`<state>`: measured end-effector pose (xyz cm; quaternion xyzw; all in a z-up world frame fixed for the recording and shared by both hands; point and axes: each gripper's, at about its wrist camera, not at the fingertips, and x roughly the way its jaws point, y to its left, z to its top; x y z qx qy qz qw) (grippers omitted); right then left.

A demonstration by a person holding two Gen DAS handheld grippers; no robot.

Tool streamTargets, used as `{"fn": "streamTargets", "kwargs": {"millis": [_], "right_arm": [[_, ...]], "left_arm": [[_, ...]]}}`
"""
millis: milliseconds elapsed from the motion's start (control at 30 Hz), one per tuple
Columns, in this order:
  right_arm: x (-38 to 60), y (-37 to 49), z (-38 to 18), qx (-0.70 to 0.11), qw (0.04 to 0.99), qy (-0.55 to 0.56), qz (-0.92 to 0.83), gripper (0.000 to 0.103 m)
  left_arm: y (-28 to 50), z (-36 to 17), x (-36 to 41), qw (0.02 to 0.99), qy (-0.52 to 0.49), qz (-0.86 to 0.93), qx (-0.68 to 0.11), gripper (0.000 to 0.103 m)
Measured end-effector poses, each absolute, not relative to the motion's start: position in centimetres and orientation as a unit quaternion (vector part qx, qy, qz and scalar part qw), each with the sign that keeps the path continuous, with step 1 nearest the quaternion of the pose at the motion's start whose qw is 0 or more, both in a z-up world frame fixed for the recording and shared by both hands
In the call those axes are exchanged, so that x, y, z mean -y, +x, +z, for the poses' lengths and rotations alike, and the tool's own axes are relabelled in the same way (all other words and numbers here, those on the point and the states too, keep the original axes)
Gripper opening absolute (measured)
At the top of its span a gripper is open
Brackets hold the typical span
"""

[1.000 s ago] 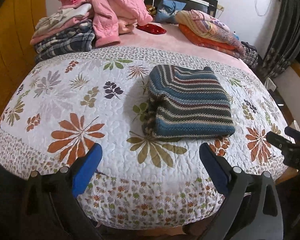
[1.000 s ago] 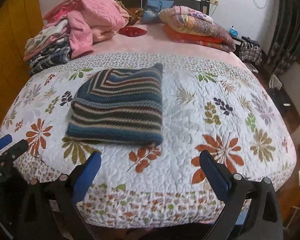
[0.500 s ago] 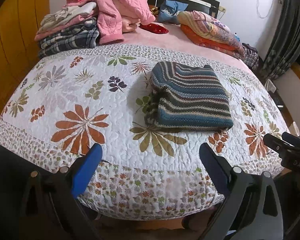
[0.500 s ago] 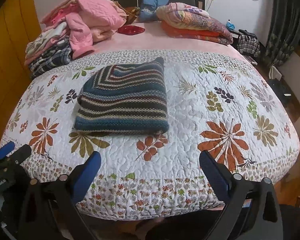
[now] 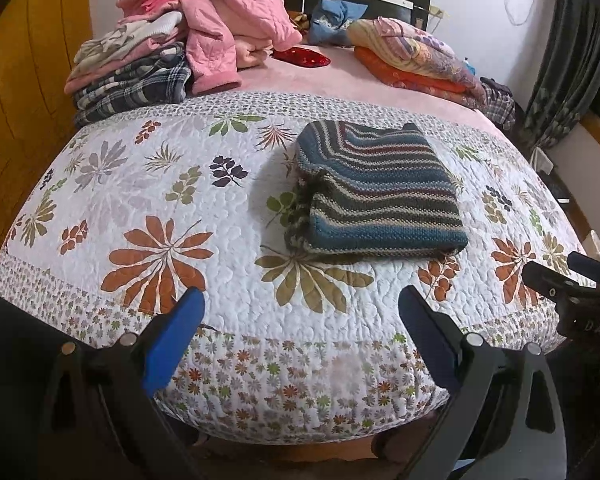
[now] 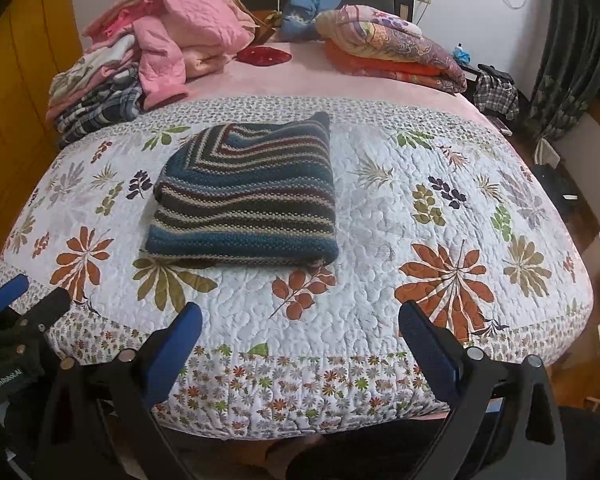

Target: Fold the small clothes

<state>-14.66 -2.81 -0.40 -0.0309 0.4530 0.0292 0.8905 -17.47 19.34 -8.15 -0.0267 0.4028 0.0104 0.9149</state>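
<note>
Striped knit sweater (image 5: pixel 376 196) (image 6: pixel 246 196), blue, grey, cream and maroon bands, lies folded into a flat rectangle on the quilt (image 5: pixel 140 184) (image 6: pixel 400 208), thick folded edge facing the foot of the bed.

one folded sweater (image 5: pixel 376 196) – two tongs (image 5: pixel 300 316), (image 6: pixel 300 318)

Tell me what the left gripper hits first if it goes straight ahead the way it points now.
Most likely the floral quilt at the near edge of the bed: the open left gripper points just over it. The folded striped sweater lies farther on and slightly right. Depth is hard to judge here.
</note>
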Motion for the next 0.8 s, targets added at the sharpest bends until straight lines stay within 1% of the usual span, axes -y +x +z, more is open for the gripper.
{"fn": "streamTargets", "kwargs": {"millis": [367, 800], "right_arm": [[3.3, -13.9, -0.8, -0.458, 0.887, -0.043, 0.033, 0.099], [4.1, -13.2, -1.5, -0.465, 0.884, -0.048, 0.028, 0.099]], "left_arm": [[-16.5, -8.7, -19.1, 0.910, -0.040, 0.007, -0.412, 0.097], [-16.1, -8.9, -17.7, 0.910, -0.031, -0.004, -0.415, 0.097]]}}
